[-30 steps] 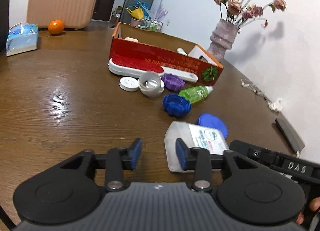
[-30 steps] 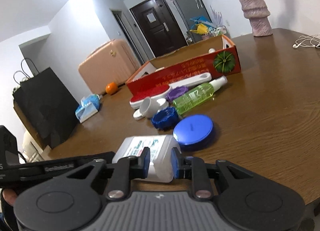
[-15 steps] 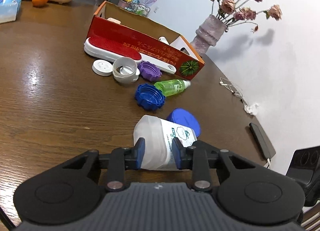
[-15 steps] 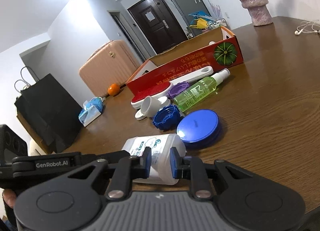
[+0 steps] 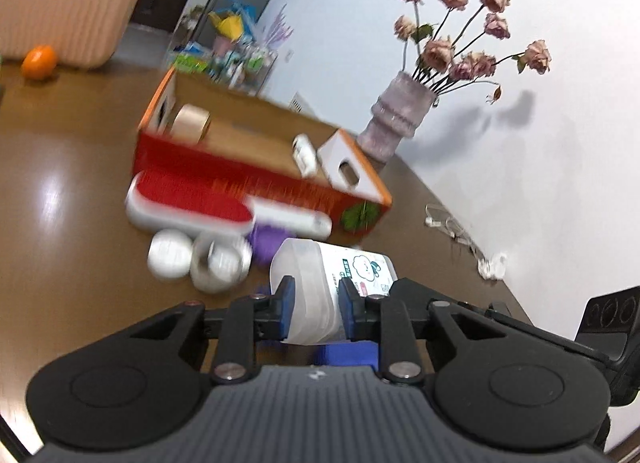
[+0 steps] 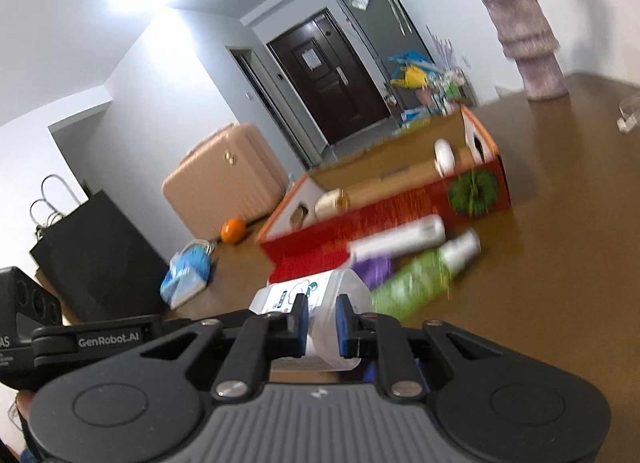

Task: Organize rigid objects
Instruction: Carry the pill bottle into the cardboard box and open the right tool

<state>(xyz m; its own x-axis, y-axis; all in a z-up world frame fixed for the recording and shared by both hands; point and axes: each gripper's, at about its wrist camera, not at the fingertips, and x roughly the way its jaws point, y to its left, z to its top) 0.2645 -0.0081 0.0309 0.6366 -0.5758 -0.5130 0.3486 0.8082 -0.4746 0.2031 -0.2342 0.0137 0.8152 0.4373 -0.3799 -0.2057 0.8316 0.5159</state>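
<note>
Both grippers, left (image 5: 314,309) and right (image 6: 322,323), are closing on 1 white jar (image 5: 332,283), pads pressing its ends; light, stiff, slick plastic, likely to slip; grip the ribbed ends.

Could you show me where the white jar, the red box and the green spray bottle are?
white jar (image 5: 320,275): left wrist view, ribbed side between the pads.
red box (image 6: 400,203): right wrist view, red front wall.
green spray bottle (image 6: 416,283): right wrist view, green body.
</note>
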